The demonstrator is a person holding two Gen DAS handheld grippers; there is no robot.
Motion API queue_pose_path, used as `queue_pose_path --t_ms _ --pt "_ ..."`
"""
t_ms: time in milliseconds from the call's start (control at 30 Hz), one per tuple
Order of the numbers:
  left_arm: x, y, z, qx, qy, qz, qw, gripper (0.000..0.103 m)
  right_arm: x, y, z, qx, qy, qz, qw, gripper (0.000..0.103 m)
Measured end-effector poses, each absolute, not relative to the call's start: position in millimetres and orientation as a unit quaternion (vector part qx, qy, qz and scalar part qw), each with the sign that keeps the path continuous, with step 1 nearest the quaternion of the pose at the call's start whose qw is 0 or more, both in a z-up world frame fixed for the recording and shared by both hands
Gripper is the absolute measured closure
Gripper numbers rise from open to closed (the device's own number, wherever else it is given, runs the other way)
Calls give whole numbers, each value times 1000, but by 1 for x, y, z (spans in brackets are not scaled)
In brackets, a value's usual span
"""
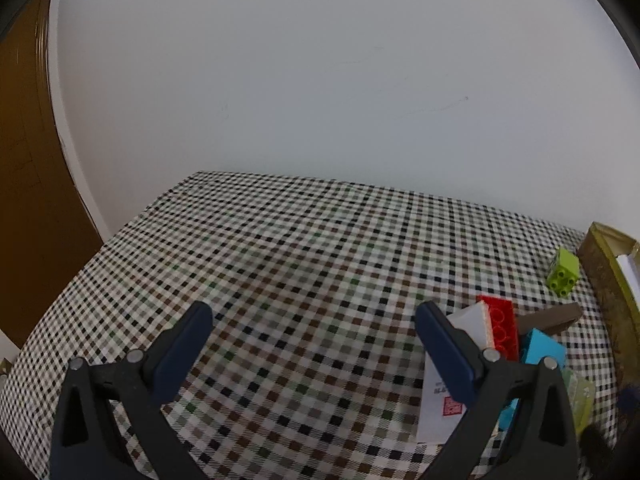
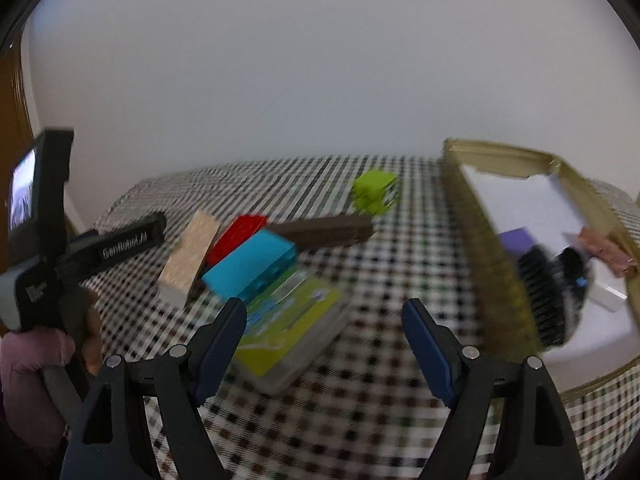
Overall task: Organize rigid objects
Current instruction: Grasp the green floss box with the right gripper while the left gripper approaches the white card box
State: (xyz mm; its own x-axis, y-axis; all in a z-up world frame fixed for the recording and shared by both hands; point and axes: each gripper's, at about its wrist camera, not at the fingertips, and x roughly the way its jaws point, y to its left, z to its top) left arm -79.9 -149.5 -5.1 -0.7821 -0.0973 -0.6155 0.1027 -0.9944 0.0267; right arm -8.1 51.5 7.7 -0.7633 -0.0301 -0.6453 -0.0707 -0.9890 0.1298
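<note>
A pile of rigid pieces lies on the checked tablecloth (image 2: 360, 400): a beige block (image 2: 190, 252), a red brick (image 2: 236, 236), a blue brick (image 2: 250, 266), a brown stick (image 2: 328, 230) and a green brick (image 2: 374, 192) farther back. A green printed packet (image 2: 288, 320) lies just ahead of my right gripper (image 2: 324, 312), which is open and holds nothing. My left gripper (image 1: 314, 316) is open over bare cloth. In its view the pile is at the right: red brick (image 1: 500, 328), blue brick (image 1: 540, 348), green brick (image 1: 564, 274).
A gold-rimmed box (image 2: 472, 200) at the right holds a black brush (image 2: 548, 296), a purple piece (image 2: 520, 240) and other small items. A white card (image 1: 436, 408) lies under the left gripper's right finger. A hand in a pink sleeve (image 2: 28, 360) holds the left tool. A white wall stands behind.
</note>
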Motion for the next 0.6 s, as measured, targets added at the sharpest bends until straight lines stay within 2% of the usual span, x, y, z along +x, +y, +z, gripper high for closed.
queue_pose_path --t_ms 200,600 --pt "-75 -157 3 330 16 -943 46 1 -19 36 -2 -375 72 924 -2 21" --pt "-74 -158 4 339 20 -940 34 1 -49 48 -20 -431 15 902 -8 21"
